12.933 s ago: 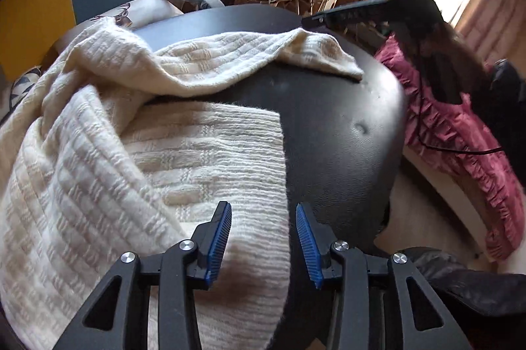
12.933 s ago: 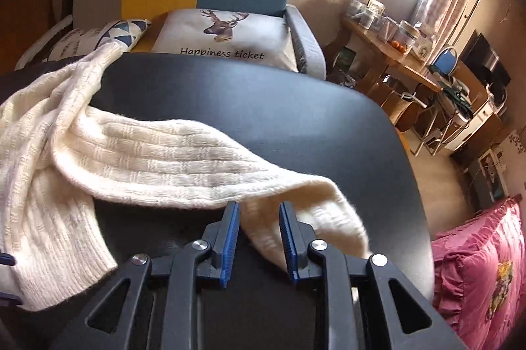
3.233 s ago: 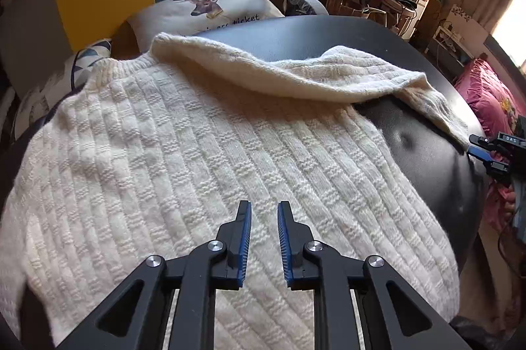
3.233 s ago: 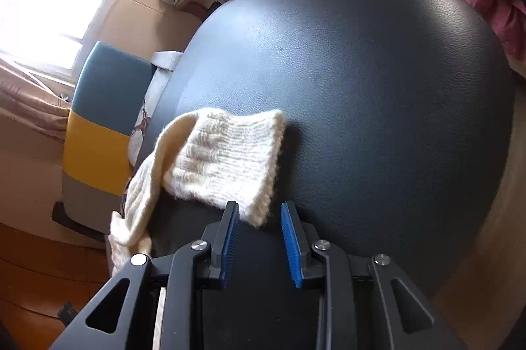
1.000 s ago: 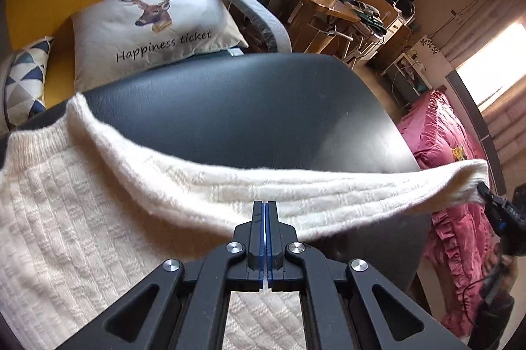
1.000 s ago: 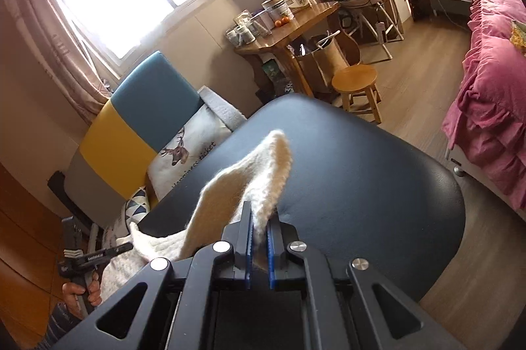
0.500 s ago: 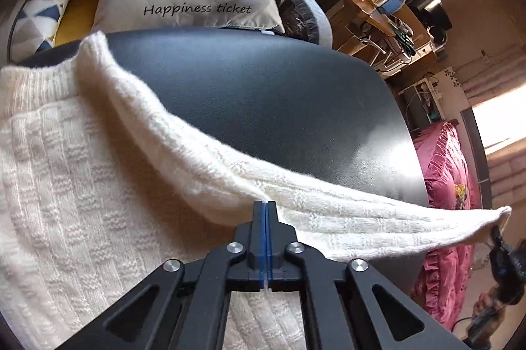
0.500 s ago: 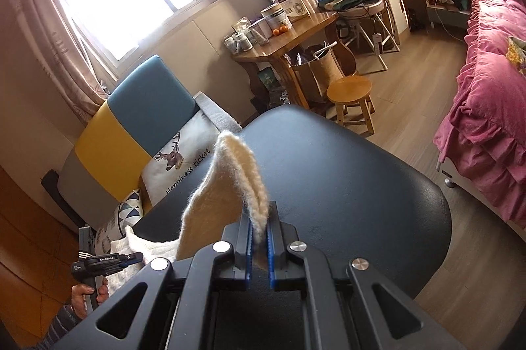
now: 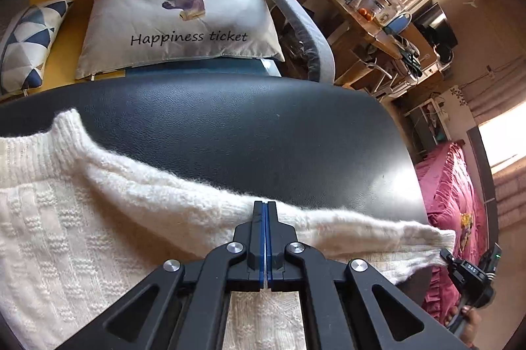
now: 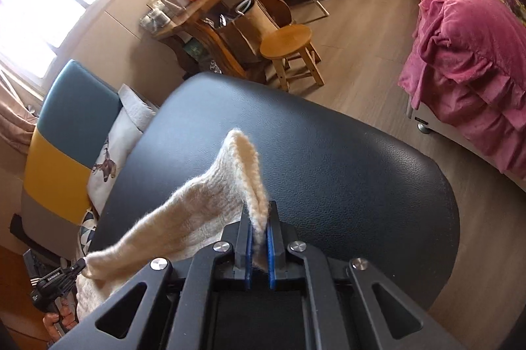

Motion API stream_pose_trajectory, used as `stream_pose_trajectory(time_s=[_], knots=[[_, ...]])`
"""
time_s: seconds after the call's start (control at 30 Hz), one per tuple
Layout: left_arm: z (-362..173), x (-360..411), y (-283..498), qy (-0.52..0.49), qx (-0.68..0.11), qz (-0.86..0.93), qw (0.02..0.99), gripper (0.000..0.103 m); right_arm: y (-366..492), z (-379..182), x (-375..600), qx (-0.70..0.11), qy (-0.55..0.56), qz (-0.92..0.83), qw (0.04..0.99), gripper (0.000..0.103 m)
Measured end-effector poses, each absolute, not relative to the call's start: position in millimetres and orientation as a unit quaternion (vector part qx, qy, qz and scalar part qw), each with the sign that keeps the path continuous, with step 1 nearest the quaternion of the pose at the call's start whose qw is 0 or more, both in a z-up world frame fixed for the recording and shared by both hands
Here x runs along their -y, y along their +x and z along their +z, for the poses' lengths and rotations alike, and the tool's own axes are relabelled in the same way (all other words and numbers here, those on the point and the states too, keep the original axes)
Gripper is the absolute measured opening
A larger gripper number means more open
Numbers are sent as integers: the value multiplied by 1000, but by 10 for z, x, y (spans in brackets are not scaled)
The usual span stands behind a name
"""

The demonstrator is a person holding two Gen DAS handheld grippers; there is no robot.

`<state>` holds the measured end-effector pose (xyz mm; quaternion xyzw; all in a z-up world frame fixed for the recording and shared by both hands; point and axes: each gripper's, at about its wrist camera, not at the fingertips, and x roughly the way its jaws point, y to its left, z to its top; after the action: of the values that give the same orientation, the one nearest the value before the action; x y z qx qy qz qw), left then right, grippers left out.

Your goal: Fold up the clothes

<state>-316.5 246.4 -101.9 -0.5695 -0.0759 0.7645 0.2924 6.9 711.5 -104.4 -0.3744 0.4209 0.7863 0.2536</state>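
Note:
A cream knitted sweater (image 9: 65,235) lies spread on a black leather table (image 9: 230,133). Its sleeve (image 9: 361,228) stretches off to the right, lifted off the table. My left gripper (image 9: 264,208) is shut on the sleeve near its middle. My right gripper (image 10: 258,231) is shut on the sleeve's cuff (image 10: 243,159), which stands up above the blue pads. The right gripper also shows at the far right of the left wrist view (image 9: 447,256), and the left gripper at the lower left of the right wrist view (image 10: 80,266).
A sofa with a deer cushion (image 9: 177,24) and a triangle-pattern cushion (image 9: 23,44) stands behind the table. A wooden stool (image 10: 289,44) and a cluttered desk (image 10: 203,8) stand beyond the table. A pink bed (image 10: 476,37) is to the right.
Both grippers have kept hold of the sleeve. The stretched sleeve has come lower and closer over the sweater body, and more bare table shows behind it.

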Motion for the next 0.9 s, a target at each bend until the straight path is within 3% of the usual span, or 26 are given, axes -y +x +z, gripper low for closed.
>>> stream_pose_trajectory(time_s=[0.17,0.3,0.5,0.8,0.9], knots=[[-1051,-2433,-3186,-574,86,766,277,5,71,-1251,-7228,-441,-371,776,258,10],[-857,-2180,-3112,-544,120,782,279,26,181,-949,-7185,-383,-334,808,299,17],[-769,-1889,-2592,-518,71,793,313,26,-113,-686,-6716,-269,-381,854,233,17],[-1267,-1805,-1790,-545,-68,772,321,26,-601,-1281,-6379,-164,-518,805,240,16],[-1340,-1731,-1811,-545,-51,771,325,26,-609,-1272,-6351,-156,-525,801,244,16]])
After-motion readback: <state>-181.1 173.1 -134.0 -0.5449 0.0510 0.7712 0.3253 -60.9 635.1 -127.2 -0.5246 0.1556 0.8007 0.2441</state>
